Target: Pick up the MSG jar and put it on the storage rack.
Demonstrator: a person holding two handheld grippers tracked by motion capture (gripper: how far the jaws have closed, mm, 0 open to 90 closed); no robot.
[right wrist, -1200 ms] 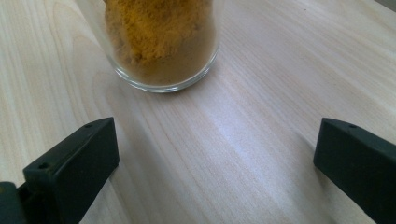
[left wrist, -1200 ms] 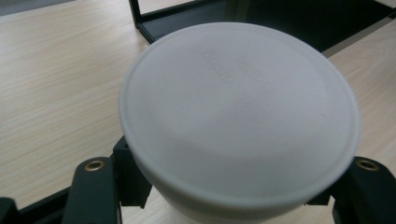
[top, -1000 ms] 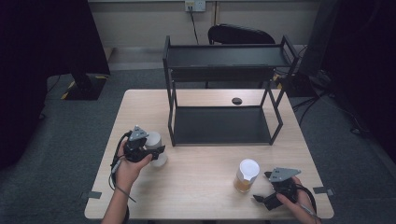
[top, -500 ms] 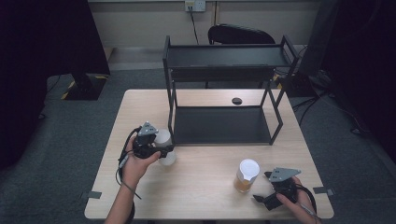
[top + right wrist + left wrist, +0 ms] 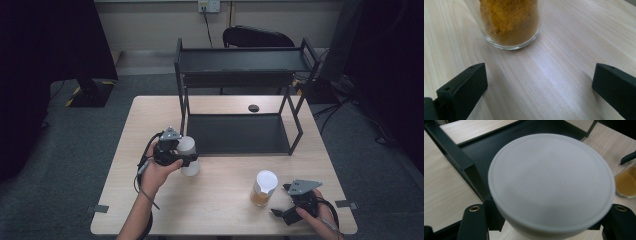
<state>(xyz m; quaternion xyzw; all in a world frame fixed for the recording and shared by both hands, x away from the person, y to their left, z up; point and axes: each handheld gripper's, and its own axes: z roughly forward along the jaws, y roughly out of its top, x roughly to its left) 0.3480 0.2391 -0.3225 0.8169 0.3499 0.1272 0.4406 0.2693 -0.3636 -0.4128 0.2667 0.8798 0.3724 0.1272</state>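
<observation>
My left gripper is shut on a white-lidded jar and holds it just in front of the black rack's left front post. In the left gripper view the jar's white lid sits between the two black jaws of that gripper, with the rack's lower shelf behind it. A glass jar of orange-yellow powder with a white lid stands on the table at the front right. My right gripper rests just right of it, open. In the right gripper view the powder jar stands ahead of the open gripper.
A black two-level rack stands at the middle back of the wooden table, with its upper shelf bare. A small dark round thing lies on the table behind the rack. A chair stands beyond the table.
My left gripper has carried the white-lidded jar right and forward to the rack's left front post. The right gripper and the powder jar have not moved.
</observation>
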